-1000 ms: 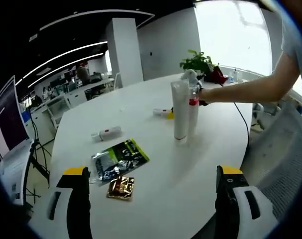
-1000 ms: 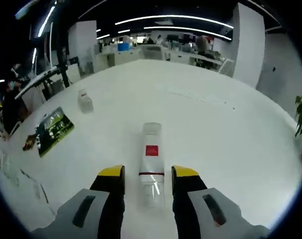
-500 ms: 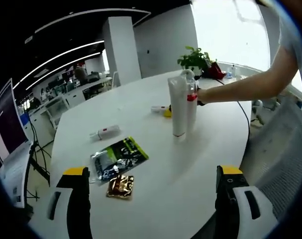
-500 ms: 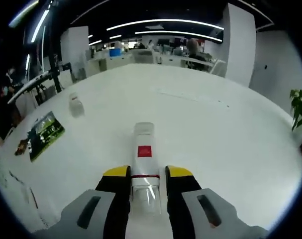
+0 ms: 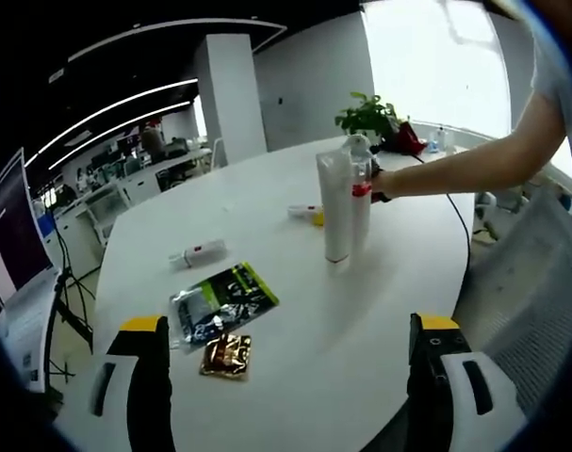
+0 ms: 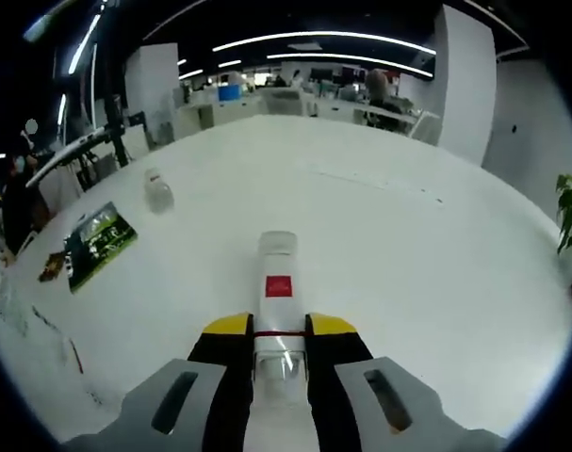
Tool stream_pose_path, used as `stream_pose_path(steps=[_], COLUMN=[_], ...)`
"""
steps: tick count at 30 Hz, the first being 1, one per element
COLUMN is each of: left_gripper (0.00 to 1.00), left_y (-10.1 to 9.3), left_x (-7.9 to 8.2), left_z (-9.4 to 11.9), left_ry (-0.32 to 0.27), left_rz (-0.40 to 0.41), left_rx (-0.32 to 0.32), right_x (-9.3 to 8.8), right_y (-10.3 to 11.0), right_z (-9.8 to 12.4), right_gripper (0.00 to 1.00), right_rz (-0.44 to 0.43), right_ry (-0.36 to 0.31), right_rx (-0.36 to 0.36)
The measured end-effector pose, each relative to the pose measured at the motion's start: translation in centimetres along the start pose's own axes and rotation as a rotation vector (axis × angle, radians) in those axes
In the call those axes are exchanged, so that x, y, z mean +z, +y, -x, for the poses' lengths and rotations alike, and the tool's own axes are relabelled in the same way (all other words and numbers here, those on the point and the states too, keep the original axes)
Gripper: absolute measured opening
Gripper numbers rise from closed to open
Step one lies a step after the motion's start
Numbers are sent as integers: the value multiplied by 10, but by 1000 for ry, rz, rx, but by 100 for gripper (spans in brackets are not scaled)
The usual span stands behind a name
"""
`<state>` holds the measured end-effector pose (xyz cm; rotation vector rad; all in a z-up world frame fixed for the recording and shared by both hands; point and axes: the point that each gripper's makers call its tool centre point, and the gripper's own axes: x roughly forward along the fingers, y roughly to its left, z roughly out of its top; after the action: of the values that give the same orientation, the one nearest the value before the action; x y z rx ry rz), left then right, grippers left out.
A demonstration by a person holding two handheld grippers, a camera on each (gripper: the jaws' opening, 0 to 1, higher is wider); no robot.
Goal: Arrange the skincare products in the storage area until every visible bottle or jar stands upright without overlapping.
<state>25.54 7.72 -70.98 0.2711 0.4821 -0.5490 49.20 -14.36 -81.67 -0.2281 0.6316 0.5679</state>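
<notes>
Bottle (image 6: 276, 287) with the red label lay pinched between the right tongs (image 6: 279, 331) on the white table (image 6: 408, 245).
Light, smooth plastic, likely slippery; the grip sat near its clear cap. The left tongs (image 5: 290, 330) hung open, away from the standing tube (image 5: 335, 209).

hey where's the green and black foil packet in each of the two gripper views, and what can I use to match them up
Left gripper view: the green and black foil packet lies on the white table, left of centre, just above the small gold packet.
Right gripper view: the same packet sits at the far left, near the table's edge.
Shared landmark: the small bottle with a red label, lying beyond the packet.
</notes>
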Motion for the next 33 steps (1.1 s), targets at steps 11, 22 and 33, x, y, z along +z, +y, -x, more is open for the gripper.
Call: stream_pose_path(steps=[11,22,33], left_gripper=[97,96,96], left_y=[-2,-2,-5], left_x=[1,0,-2], left_z=[1,1,1], left_ry=[-1,9,20], left_rz=[-17,-37,-48], left_rx=[-6,0,-19], right_x=[29,68,93], right_y=[5,15,31], right_z=[42,100,162], right_gripper=[20,21,21], right_rz=[70,114,166], right_ry=[-88,-218,-323], right_rx=[28,45,68])
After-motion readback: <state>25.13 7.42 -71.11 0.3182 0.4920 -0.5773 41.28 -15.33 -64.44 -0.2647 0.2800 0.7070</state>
